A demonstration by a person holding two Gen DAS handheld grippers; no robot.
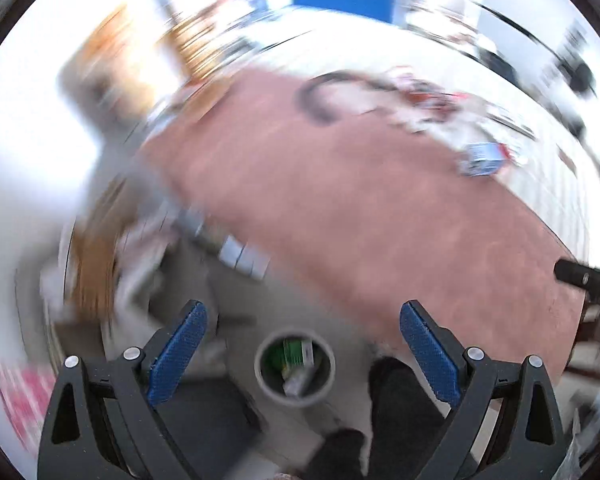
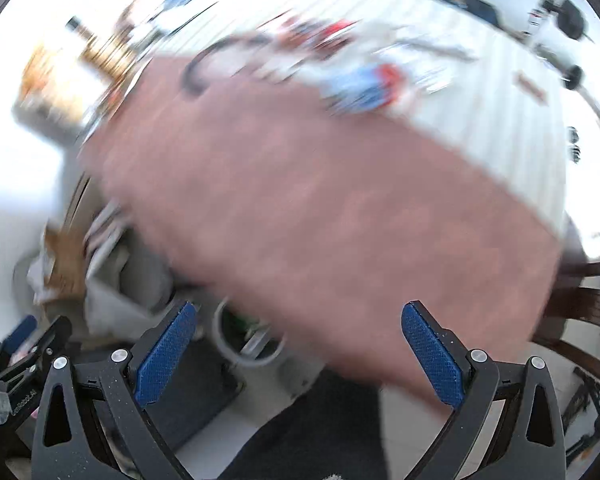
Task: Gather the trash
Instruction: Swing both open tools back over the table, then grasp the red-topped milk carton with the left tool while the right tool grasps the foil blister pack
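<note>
Wide bare stretch of the reddish table (image 1: 380, 208) is lying open; clutter (image 1: 440, 112) is crowding its far edge, and the grey bin (image 1: 295, 368) is standing unobstructed below.

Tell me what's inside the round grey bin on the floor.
In the bin, the left wrist view shows a green package and a crumpled clear wrapper lying on top. Anything beneath them is hidden, and blur obscures details. The left gripper hangs open above it.
</note>
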